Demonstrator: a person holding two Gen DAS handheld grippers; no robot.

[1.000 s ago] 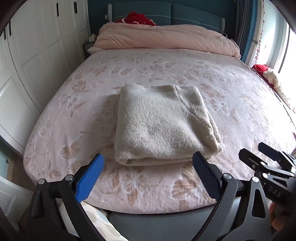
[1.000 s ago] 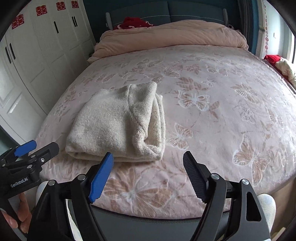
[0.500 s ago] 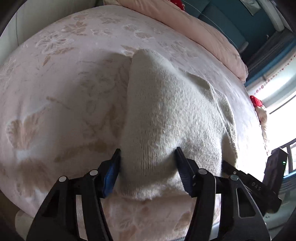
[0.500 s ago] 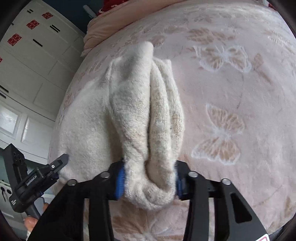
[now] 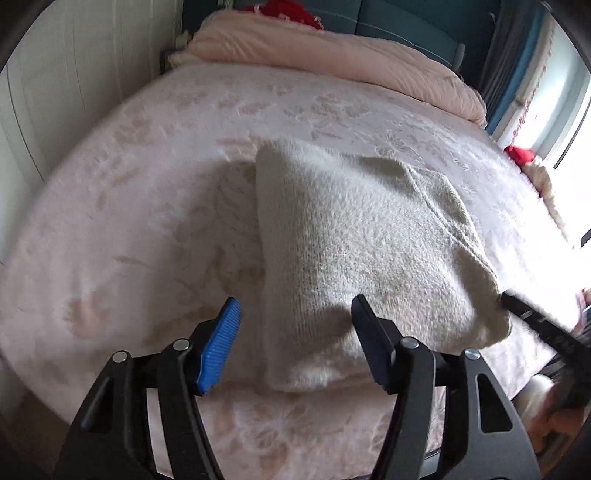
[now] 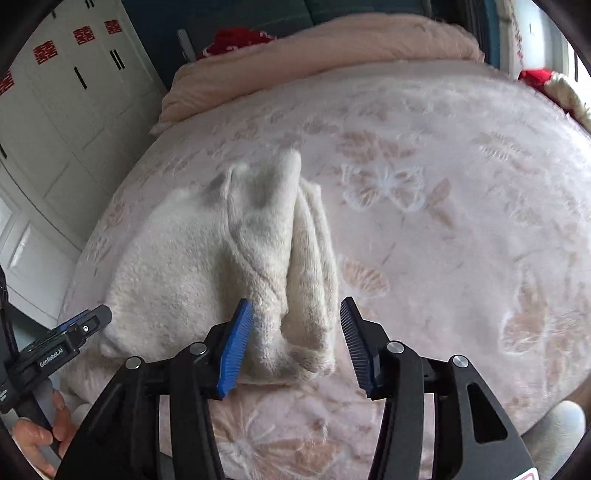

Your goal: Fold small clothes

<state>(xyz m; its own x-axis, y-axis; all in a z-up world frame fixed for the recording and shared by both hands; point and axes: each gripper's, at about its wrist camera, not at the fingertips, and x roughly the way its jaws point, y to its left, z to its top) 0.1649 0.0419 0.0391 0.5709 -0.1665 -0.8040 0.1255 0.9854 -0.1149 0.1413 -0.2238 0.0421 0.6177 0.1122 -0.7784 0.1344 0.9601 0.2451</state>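
A folded cream knit sweater [image 5: 362, 251] lies on the pink floral bedspread [image 5: 147, 206] near the bed's front edge. My left gripper [image 5: 295, 339] is open, its jaws astride the sweater's near left corner without pinching it. In the right wrist view the sweater [image 6: 207, 273] shows its stacked folded layers on the right side. My right gripper [image 6: 295, 343] is open, its jaws either side of the sweater's near right corner. The left gripper [image 6: 66, 343] shows at the left edge of the right wrist view, and the right gripper [image 5: 543, 325] at the right edge of the left wrist view.
A pink duvet [image 5: 332, 62] is rolled along the head of the bed with a red garment [image 5: 284, 11] behind it. White wardrobe doors [image 6: 55, 122] stand to the left. Red and cream clothes [image 5: 532, 166] lie at the bed's right edge.
Both grippers closed on the sweater's near corners half a second ago. Now both have opened and drawn back a little; the sweater lies flat on the bed.
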